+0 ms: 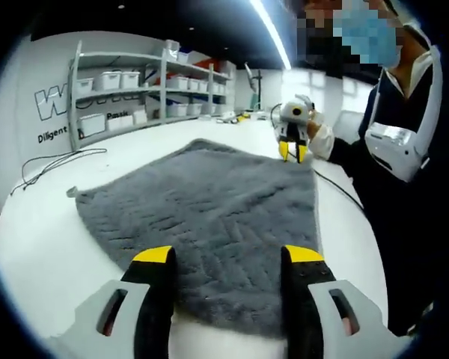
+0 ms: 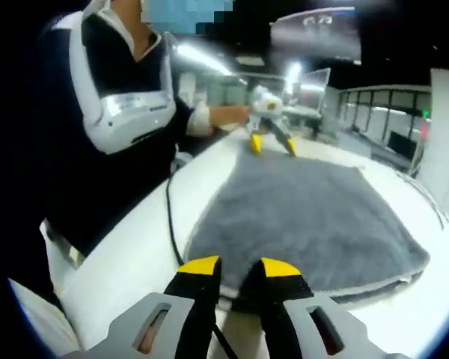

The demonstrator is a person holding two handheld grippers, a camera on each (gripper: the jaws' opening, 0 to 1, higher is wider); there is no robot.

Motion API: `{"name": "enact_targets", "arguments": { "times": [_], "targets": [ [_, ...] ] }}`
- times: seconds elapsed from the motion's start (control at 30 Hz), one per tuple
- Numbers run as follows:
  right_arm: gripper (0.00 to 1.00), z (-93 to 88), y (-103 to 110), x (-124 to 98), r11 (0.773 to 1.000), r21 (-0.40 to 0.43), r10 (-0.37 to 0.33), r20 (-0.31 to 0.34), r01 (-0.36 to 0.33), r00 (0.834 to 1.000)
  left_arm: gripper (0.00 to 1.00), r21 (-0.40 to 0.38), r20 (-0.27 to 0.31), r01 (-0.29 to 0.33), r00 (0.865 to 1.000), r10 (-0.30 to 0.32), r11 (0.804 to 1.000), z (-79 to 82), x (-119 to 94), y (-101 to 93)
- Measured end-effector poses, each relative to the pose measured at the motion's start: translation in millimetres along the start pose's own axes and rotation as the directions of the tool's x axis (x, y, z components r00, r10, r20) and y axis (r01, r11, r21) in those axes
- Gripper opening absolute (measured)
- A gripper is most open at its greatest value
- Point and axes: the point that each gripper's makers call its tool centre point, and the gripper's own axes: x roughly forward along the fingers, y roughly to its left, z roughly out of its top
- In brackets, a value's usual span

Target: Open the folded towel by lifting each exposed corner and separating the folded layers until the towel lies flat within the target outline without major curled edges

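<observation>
A grey textured towel [image 1: 209, 217] lies spread out on the white table [image 1: 45, 247], its near edge between my left gripper's [image 1: 229, 258] wide-open jaws. My right gripper [image 1: 292, 152] stands at the towel's far right corner, jaws close together. In the right gripper view the towel [image 2: 307, 217] stretches away from my right gripper [image 2: 239, 268], whose narrowed jaws have the towel's near corner between them. At the towel's far end the left gripper [image 2: 273, 144] hovers open.
A person in dark clothes [image 1: 411, 194] stands at the table's edge beside the towel. A black cable [image 2: 168, 217] runs along the table near that edge. Another cable [image 1: 52, 161] lies at the far left. Shelves with white bins [image 1: 150, 90] stand behind.
</observation>
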Motion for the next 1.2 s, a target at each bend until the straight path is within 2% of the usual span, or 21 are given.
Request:
{"name": "enact_targets", "arguments": {
  "times": [0.13,0.2,0.33,0.43,0.5,0.77,0.87,0.93,1.2],
  "targets": [
    [0.17,7.8,0.4,14.6,1.000,-0.016,0.013,0.024,-0.012,1.000,0.34,-0.004,0.012,0.008,1.000,-0.008,1.000,0.3,-0.9,-14.2],
    [0.17,1.3,2.0,19.4,0.999,-0.014,0.031,-0.007,-0.031,0.999,0.31,-0.006,0.014,0.016,1.000,-0.016,1.000,-1.3,-1.0,-21.4],
    [0.17,-3.0,6.7,28.8,0.999,-0.016,0.047,-0.029,-0.048,0.998,0.22,0.009,-0.033,0.029,0.999,-0.029,1.000,-13.6,0.1,-32.4],
    [0.17,-3.6,7.8,34.1,0.999,-0.001,0.051,-0.030,-0.051,0.998,0.17,0.010,-0.025,0.008,1.000,-0.008,1.000,-15.8,-1.2,-31.2],
    [0.17,-3.4,8.3,35.1,0.998,0.021,0.053,-0.023,-0.052,0.998,0.11,-0.020,-0.021,-0.003,1.000,0.003,1.000,-16.9,-2.5,-29.8],
    [0.17,-2.9,11.1,38.8,0.998,0.038,0.054,0.005,-0.055,0.999,0.05,0.017,-0.034,-0.022,0.999,0.022,1.000,-21.5,-1.0,-30.8],
    [0.17,-2.6,12.7,39.9,0.998,0.026,0.052,0.011,-0.052,0.999,0.03,0.011,-0.042,-0.012,0.999,0.013,1.000,-22.8,-0.6,-31.8],
    [0.17,-2.7,12.4,39.8,0.998,0.020,0.052,0.010,-0.052,0.999,0.03,0.054,-0.047,0.002,0.999,0.001,0.999,-23.5,0.0,-33.9],
    [0.17,-4.1,13.6,37.0,0.998,0.030,0.051,0.005,-0.051,0.999,0.02,0.026,-0.078,0.045,0.996,-0.043,0.999,-27.6,-4.3,-38.0]
  ]
}}
